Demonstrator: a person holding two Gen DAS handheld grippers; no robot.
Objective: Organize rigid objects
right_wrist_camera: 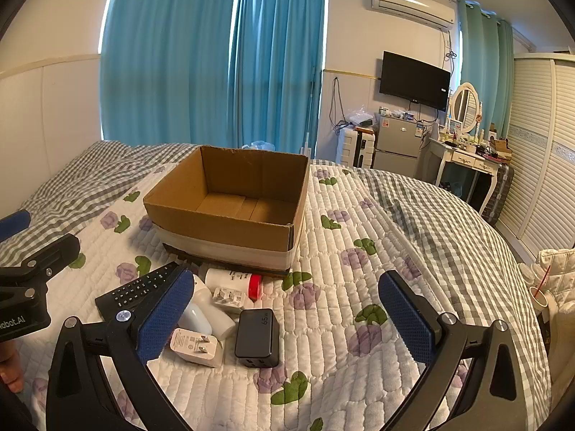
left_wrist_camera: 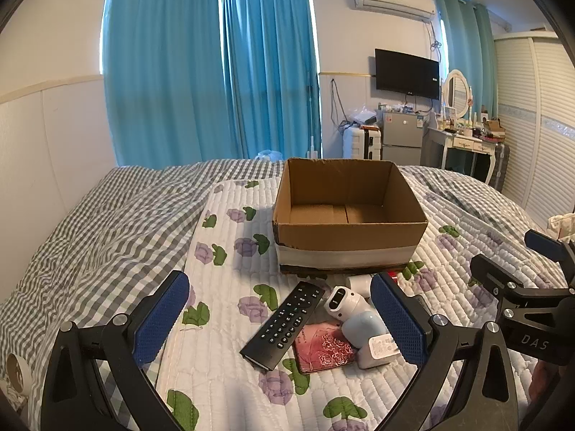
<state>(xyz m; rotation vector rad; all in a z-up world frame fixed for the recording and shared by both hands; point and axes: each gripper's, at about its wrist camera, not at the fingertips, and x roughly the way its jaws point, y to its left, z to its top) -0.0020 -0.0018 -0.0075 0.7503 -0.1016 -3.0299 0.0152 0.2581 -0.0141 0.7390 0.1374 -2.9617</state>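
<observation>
On the quilted floral bedspread (left_wrist_camera: 230, 327), ahead of both claws, a small heap of hard objects lies against the near wall of one open corrugated cardboard box (left_wrist_camera: 346, 240), which has a white tape band round its base. The left gripper (left_wrist_camera: 284, 323) is spread wide, its blue dimpled pads holding nothing. Between its fingers lie, from left to right, one long black remote (left_wrist_camera: 284, 325) with rows of buttons, one flat pink rose-patterned case (left_wrist_camera: 325, 350), and one rounded white and pale-blue device (left_wrist_camera: 350, 314). The right gripper (right_wrist_camera: 287, 319) is also spread and holds nothing. Just inside its left finger are two white plug adapters (right_wrist_camera: 196, 346) with metal prongs, one white bottle with a red cap (right_wrist_camera: 235, 280) lying flat, and one boxy black charger (right_wrist_camera: 258, 339). Bare quilt fills the rest of its gap to the right.
</observation>
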